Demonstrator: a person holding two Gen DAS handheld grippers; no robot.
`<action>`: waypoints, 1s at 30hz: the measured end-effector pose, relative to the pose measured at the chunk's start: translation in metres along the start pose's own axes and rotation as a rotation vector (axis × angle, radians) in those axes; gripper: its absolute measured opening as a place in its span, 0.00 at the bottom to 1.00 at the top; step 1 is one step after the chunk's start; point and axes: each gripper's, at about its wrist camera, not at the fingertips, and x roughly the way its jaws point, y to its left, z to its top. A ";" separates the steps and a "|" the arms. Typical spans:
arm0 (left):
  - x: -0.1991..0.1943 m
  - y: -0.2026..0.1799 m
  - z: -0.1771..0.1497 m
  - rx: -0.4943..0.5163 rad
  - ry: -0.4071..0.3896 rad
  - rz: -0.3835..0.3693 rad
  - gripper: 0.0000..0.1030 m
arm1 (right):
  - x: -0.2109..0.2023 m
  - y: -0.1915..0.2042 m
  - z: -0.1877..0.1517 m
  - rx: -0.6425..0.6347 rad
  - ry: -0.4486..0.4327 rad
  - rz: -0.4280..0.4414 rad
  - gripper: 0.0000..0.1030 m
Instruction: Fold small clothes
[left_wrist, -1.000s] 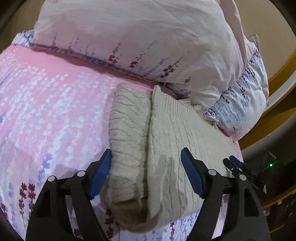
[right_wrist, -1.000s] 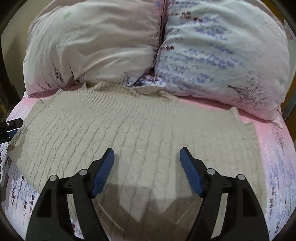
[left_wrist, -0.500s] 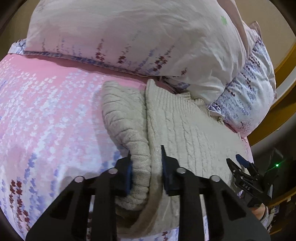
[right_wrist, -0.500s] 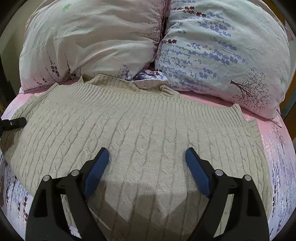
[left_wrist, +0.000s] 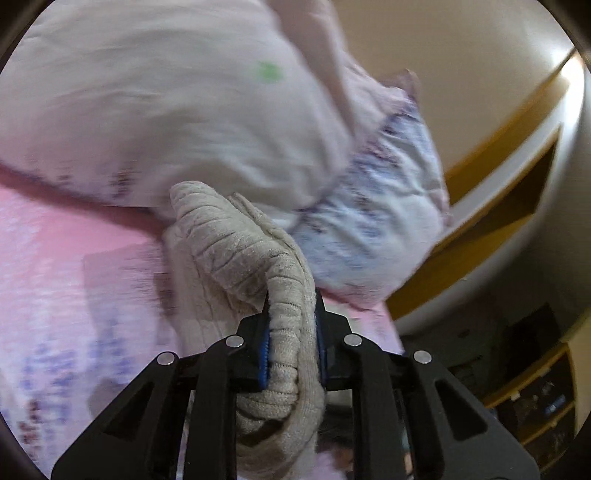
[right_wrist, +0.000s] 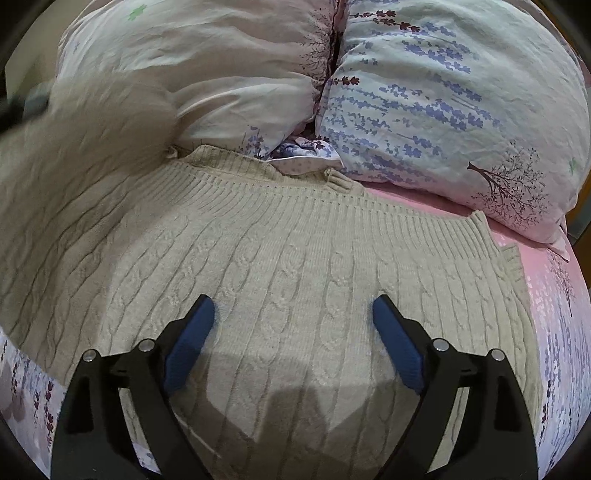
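A beige cable-knit sweater (right_wrist: 280, 258) lies spread on the pink floral bed sheet (right_wrist: 554, 302), its ribbed hem toward the pillows. My left gripper (left_wrist: 291, 332) is shut on the sweater's folded left sleeve (left_wrist: 258, 258) and holds it lifted off the bed. In the right wrist view that lifted part shows as a blurred beige mass (right_wrist: 92, 122) at the upper left. My right gripper (right_wrist: 293, 332) is open and empty, low over the middle of the sweater.
Two floral pillows (right_wrist: 221, 74) (right_wrist: 443, 92) lie against the sweater's far edge. In the left wrist view a wooden headboard or shelf (left_wrist: 498, 206) stands to the right of the bed, with dark furniture (left_wrist: 535, 406) below it.
My left gripper closed on the folded sleeve and has now lifted it up and toward the right. My right gripper stayed open and moved slightly lower over the sweater.
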 end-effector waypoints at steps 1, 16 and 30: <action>0.009 -0.009 -0.001 0.007 0.009 -0.021 0.17 | 0.001 -0.001 0.001 -0.002 0.000 0.004 0.86; 0.157 -0.082 -0.078 0.115 0.361 -0.162 0.03 | -0.064 -0.164 -0.059 0.400 -0.120 0.234 0.85; 0.043 -0.029 -0.033 0.148 0.053 0.216 0.90 | -0.004 -0.141 -0.019 0.625 0.130 0.720 0.64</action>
